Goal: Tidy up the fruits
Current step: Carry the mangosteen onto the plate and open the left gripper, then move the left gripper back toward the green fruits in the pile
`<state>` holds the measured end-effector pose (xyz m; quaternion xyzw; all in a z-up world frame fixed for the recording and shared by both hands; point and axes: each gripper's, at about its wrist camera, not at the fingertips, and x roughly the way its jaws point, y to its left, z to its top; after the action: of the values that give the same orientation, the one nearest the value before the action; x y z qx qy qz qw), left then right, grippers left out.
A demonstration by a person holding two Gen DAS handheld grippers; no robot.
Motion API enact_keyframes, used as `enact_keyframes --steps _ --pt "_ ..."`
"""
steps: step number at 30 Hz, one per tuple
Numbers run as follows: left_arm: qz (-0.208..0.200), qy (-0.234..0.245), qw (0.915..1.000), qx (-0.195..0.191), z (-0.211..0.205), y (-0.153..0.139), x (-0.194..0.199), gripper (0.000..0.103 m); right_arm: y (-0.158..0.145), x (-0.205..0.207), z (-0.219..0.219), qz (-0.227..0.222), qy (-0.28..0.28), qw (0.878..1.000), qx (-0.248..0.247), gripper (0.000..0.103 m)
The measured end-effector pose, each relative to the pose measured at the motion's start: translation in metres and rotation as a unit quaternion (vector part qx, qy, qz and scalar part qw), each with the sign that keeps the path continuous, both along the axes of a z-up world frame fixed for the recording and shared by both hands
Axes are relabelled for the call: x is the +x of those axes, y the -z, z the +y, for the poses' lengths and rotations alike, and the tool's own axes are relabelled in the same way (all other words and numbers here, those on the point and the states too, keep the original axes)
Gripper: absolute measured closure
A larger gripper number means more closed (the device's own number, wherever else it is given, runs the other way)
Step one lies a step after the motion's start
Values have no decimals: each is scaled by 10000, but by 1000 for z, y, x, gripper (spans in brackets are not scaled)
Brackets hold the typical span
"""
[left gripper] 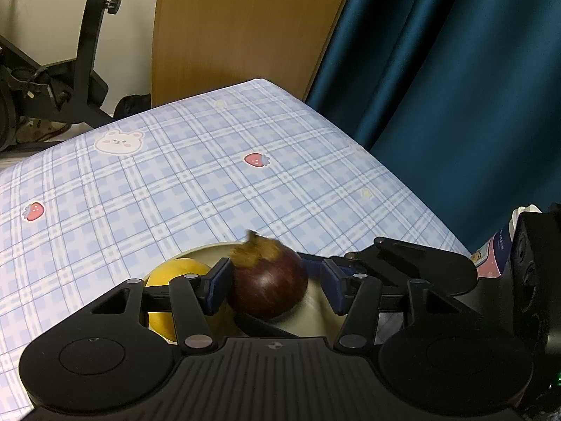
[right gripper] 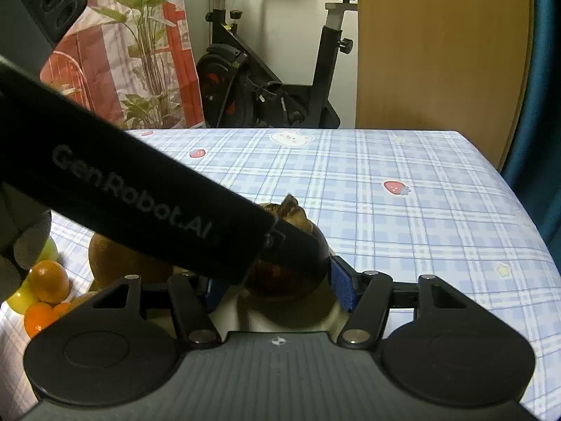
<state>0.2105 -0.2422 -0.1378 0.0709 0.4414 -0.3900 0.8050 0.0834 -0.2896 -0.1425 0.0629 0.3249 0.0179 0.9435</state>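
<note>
The mangosteen [left gripper: 268,286] sat in the pale bowl [left gripper: 317,319], stem cap up, beside a yellow fruit [left gripper: 175,270]. It lay between the jaws of both tools at once. The left gripper [left gripper: 277,289] touched it only with its left pad, its right pad standing apart. The right gripper [right gripper: 277,289] had one pad against the fruit; the other was hidden behind the left tool's body, so I could not tell if it pinched.

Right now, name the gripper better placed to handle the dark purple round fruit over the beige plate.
Right, probably. The dark purple round fruit sits centred in the right gripper, its blue pad against the skin. The left gripper touches it with one pad only; the other stands clear.
</note>
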Motion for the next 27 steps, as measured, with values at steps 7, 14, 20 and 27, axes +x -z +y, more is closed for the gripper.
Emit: enact_keyframes --steps 7,14,20,27 --pt "-33 -120 9998 -127 8 -5 -1 46 -2 5 6 -50 -21 9998 -181 41" --pt "-84 -257 9993 -277 24 -16 -4 46 -7 4 8 2 38 9996 -282 40" --pt "-75 -452 9979 -457 46 -25 -5 45 -8 3 9 87 109 9994 -332 39" --pt "-46 -614 9962 -622 71 -34 -8 45 -11 -2 11 99 231 9989 -388 32"
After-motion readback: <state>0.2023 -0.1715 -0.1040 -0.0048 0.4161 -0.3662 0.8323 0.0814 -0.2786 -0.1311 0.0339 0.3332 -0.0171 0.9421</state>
